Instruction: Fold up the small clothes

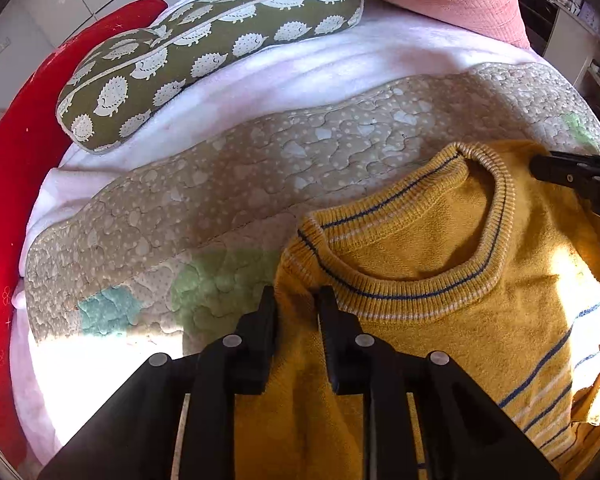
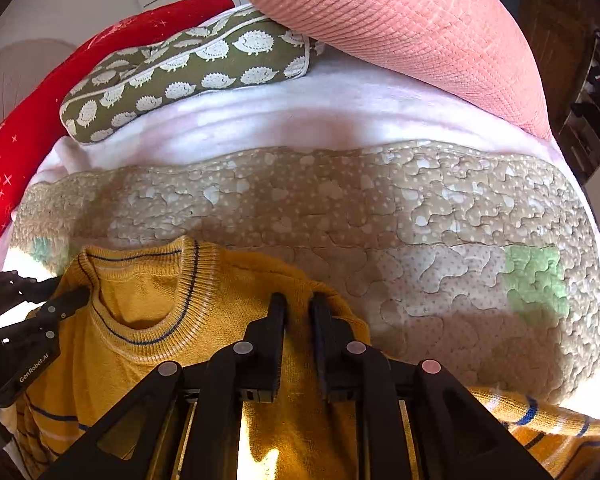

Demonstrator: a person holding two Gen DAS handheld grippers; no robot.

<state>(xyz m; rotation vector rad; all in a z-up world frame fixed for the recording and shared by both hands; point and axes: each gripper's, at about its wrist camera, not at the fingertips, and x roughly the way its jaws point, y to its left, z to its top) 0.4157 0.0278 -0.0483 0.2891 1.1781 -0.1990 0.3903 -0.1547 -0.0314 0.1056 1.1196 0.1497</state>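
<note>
A mustard yellow knit sweater [image 1: 420,248] with thin blue and white stripes lies front-up on a beige quilted mat [image 1: 240,168], its round collar pointing away from me. My left gripper [image 1: 298,296] is shut on the fabric at the sweater's left shoulder, just beside the collar. In the right wrist view the same sweater [image 2: 140,288] fills the lower left, and my right gripper [image 2: 299,300] pinches its right shoulder edge between narrow jaws. Each gripper also shows in the other's view: the right gripper [image 1: 572,176] at the far shoulder, the left gripper [image 2: 60,304] at the collar's left.
Behind the mat, a white fleece blanket [image 1: 300,68] covers the bed. On it rest a green hedgehog-print pillow [image 1: 204,52], a red cushion [image 1: 16,160] at the left and a large pink pillow [image 2: 400,32] at the back. Shelves stand at the far right.
</note>
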